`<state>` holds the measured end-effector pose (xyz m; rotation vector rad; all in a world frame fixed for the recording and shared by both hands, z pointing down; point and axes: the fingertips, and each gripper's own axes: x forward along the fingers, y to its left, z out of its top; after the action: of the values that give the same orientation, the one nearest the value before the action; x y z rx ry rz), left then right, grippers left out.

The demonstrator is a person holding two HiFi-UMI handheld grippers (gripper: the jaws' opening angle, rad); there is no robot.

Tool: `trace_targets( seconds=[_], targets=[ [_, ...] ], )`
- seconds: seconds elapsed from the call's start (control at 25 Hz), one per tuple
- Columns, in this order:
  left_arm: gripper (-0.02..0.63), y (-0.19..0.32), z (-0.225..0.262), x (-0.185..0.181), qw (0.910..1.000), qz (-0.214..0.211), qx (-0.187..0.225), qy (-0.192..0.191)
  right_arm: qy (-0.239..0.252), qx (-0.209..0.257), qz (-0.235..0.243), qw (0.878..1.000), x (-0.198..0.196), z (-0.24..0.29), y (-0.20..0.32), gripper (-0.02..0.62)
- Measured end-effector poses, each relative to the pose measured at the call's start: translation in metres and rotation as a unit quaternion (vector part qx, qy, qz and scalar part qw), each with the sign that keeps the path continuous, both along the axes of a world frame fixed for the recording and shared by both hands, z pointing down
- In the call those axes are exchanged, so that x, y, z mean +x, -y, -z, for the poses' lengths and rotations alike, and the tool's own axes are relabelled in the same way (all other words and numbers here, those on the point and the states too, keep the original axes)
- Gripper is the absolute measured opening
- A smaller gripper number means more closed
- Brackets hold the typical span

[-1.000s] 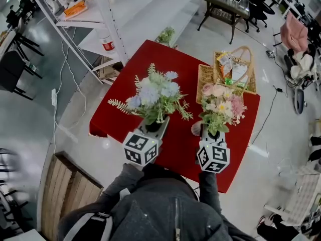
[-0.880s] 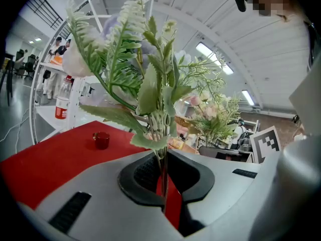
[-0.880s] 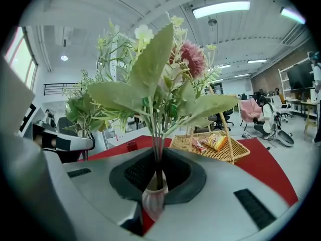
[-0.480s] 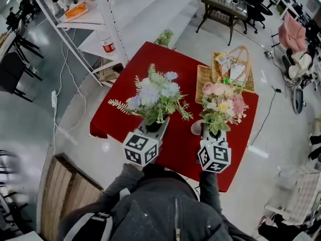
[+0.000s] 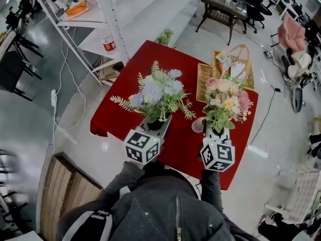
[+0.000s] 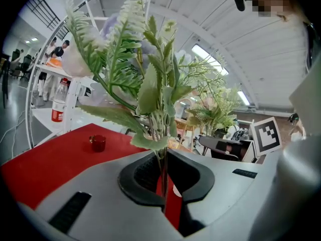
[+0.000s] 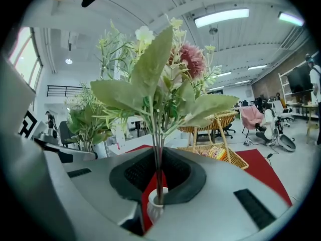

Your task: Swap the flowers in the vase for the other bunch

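Over the red surface (image 5: 113, 115): two claws side by side, each with a bunch of artificial flowers standing upright in it.
Left claw (image 5: 157, 123): clamped on the thin stems of the blue bunch (image 5: 158, 92), pads pressed together around them.
Blue bunch: pale blue and white blooms with fern-like sprays, held clear above the cloth and well apart from the vase.
Right claw (image 5: 213, 132): closed on the stems of the pink bunch (image 5: 226, 102).
Pink bunch: pink, cream and yellow blooms among broad green leaves; its stems run down through the jaws to the mouth of the vase, and whether their tips are inside it cannot be told.
Vase (image 7: 154, 208): small, white, upright on the cloth directly under the right claw.
Wicker basket (image 5: 235, 64): at the far right of the surface, snack packets in it.
Red cup (image 6: 97, 142): small, on the cloth beyond the left claw.
White shelf rack (image 5: 108, 14): beside the far left corner.
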<state>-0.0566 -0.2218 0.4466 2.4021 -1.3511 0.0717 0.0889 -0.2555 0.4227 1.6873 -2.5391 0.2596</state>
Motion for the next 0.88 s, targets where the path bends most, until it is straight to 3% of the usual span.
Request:
trace_targets(
  seconds=[0.88],
  targets=[
    [0.029, -0.008, -0.001, 0.002, 0.9998, -0.021, -0.003, -0.001, 0.02, 0.059, 0.001, 0.998, 0.001, 0.058, -0.002, 0.032]
  ],
)
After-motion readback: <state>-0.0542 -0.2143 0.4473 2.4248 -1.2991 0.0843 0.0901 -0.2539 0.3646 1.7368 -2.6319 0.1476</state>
